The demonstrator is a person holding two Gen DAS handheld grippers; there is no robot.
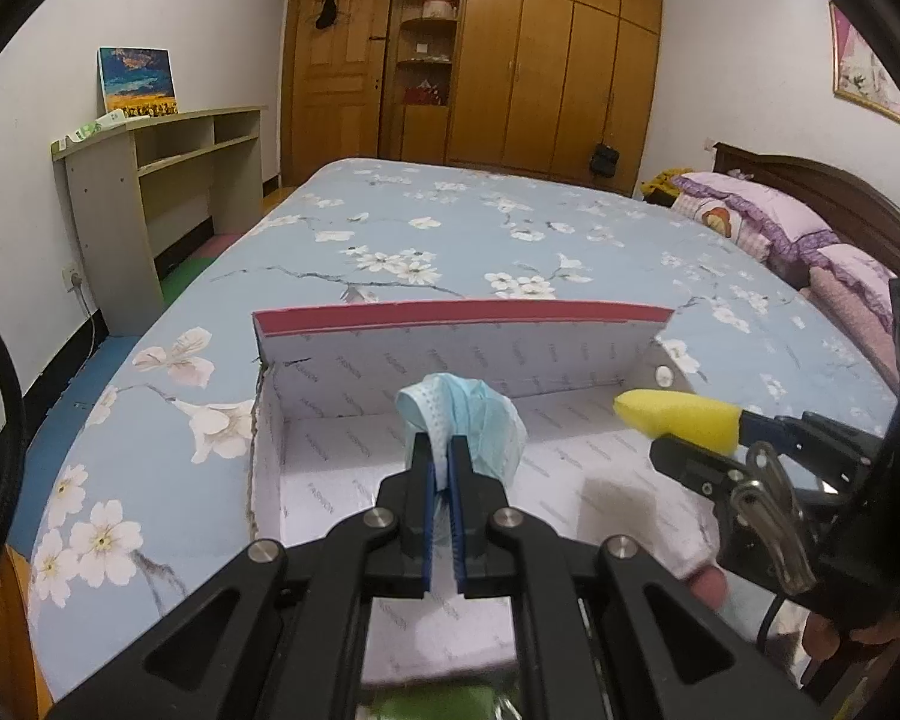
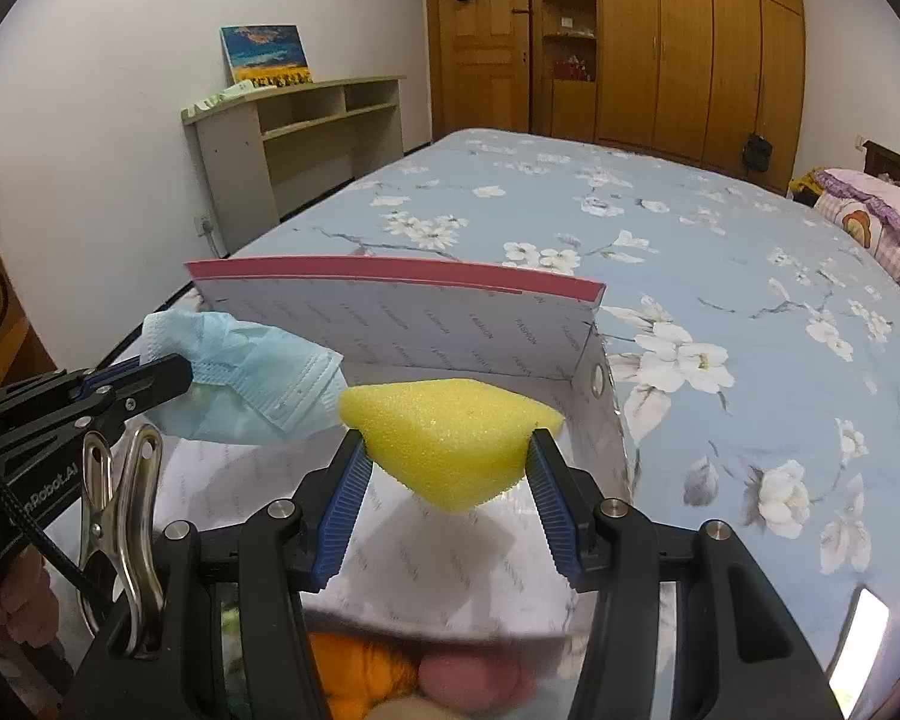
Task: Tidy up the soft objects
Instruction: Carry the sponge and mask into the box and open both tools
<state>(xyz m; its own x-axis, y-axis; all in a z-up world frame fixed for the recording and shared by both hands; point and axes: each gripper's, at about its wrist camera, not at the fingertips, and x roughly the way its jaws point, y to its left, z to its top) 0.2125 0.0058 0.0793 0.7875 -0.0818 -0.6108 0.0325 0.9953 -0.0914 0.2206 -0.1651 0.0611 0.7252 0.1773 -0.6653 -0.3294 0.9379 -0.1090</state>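
Observation:
A white cardboard box (image 1: 450, 354) with a red-edged raised lid lies open on the flowered bed. My left gripper (image 1: 444, 450) is shut on a crumpled light-blue face mask (image 1: 480, 420) held over the box's inside. In the right wrist view that mask (image 2: 252, 384) hangs at the left from the left gripper's fingers (image 2: 162, 378). My right gripper (image 2: 447, 450) is shut on a yellow sponge (image 2: 450, 438), squeezed between its blue pads above the box (image 2: 402, 324). From the left wrist view the sponge (image 1: 672, 420) shows at the right, over the box's right side.
The blue flowered bed sheet (image 1: 480, 240) spreads around the box. Purple pillows (image 1: 768, 222) lie at the headboard on the right. A beige shelf desk (image 1: 168, 180) stands by the left wall. Orange and pink soft things (image 2: 426, 678) lie blurred at the box's near end.

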